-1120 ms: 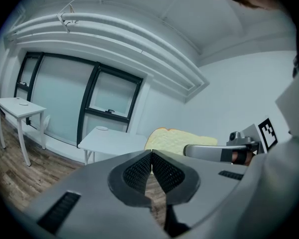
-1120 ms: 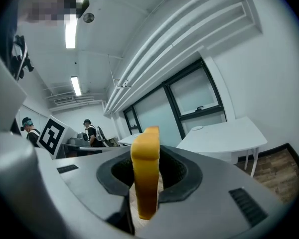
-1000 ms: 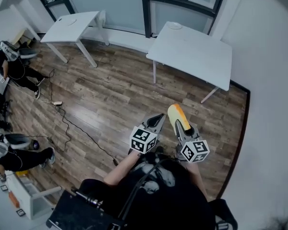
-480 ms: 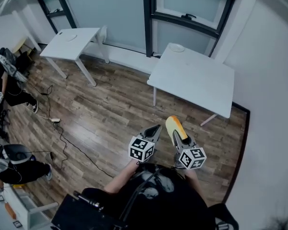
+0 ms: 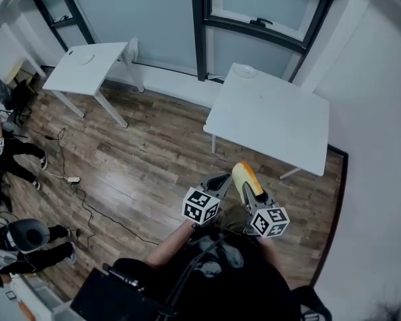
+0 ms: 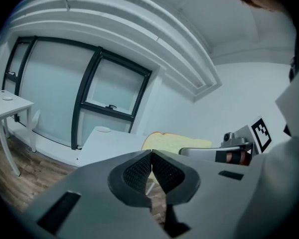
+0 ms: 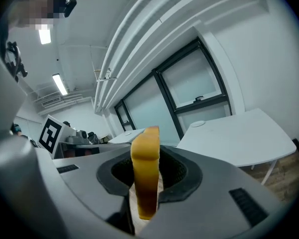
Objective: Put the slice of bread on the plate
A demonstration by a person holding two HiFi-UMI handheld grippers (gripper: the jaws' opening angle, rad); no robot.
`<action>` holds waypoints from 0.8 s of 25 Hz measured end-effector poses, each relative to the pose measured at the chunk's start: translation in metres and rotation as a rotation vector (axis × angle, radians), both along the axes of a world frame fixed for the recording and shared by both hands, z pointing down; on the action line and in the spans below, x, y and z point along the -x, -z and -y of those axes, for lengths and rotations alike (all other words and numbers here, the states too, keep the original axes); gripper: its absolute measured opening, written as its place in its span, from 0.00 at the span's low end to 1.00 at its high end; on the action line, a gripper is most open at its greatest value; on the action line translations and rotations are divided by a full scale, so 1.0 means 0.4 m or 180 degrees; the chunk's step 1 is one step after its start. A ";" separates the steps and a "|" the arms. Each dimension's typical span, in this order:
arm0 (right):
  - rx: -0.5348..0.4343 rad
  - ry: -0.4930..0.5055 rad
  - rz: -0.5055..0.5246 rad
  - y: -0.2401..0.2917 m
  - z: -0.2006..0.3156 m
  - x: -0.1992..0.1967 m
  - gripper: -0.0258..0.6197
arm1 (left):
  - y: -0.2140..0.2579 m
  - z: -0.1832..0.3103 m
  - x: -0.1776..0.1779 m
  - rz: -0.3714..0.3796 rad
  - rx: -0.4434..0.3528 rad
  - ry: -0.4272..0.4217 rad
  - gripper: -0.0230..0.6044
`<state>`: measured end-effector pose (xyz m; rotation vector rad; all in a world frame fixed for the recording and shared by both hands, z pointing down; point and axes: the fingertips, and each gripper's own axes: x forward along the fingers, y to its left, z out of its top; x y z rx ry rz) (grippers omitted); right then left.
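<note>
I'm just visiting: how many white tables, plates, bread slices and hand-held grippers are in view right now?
White tables: 2, near table and far table
Plates: 2, near plate and far plate, one per table
Grippers: 2, left gripper and right gripper
Slice of bread: 1, clamped in the right gripper
Total: 7

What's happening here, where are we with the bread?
A person holds a gripper in each hand. The right gripper is shut on the slice of bread, held on edge out in front. The left gripper is shut and empty beside it. The person stands on the wood floor, short of the white table. The plate sits at that table's far corner. The bread is not yet on it.
</note>
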<state>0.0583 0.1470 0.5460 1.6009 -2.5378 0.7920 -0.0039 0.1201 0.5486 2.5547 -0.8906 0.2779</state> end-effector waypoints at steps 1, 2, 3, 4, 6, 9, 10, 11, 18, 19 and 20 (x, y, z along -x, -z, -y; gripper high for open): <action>0.0029 0.0012 -0.0011 -0.009 0.019 -0.006 0.19 | -0.011 0.016 -0.009 0.0012 0.0031 -0.0006 0.05; 0.0051 0.0016 -0.0019 -0.016 0.044 -0.015 0.19 | -0.022 0.037 -0.018 0.0031 0.0062 -0.0010 0.05; 0.0065 0.0016 -0.0025 -0.022 0.074 -0.026 0.19 | -0.034 0.063 -0.027 0.0050 0.0093 -0.0008 0.05; 0.0071 0.0015 -0.0027 -0.027 0.108 -0.037 0.19 | -0.044 0.093 -0.035 0.0067 0.0125 0.0001 0.05; 0.0071 0.0026 -0.0022 -0.032 0.184 -0.060 0.19 | -0.057 0.166 -0.050 0.0070 0.0183 0.0042 0.05; 0.0041 0.0095 -0.0022 -0.024 0.305 -0.095 0.19 | -0.052 0.294 -0.075 0.0013 0.0219 0.0141 0.05; 0.0013 0.0125 -0.0021 -0.017 0.346 -0.108 0.19 | -0.047 0.339 -0.086 0.0005 0.0206 0.0162 0.05; -0.0013 0.0149 -0.0013 -0.012 0.385 -0.123 0.19 | -0.042 0.383 -0.099 0.0010 0.0188 0.0178 0.05; -0.0001 0.0331 -0.0030 -0.024 0.612 -0.216 0.19 | -0.044 0.600 -0.170 0.0133 0.0125 0.0333 0.05; 0.0022 0.0356 -0.0037 -0.031 0.637 -0.221 0.19 | -0.052 0.619 -0.174 0.0151 0.0147 0.0345 0.05; 0.0048 0.0370 -0.0037 -0.038 0.660 -0.225 0.19 | -0.062 0.637 -0.176 0.0168 0.0178 0.0354 0.05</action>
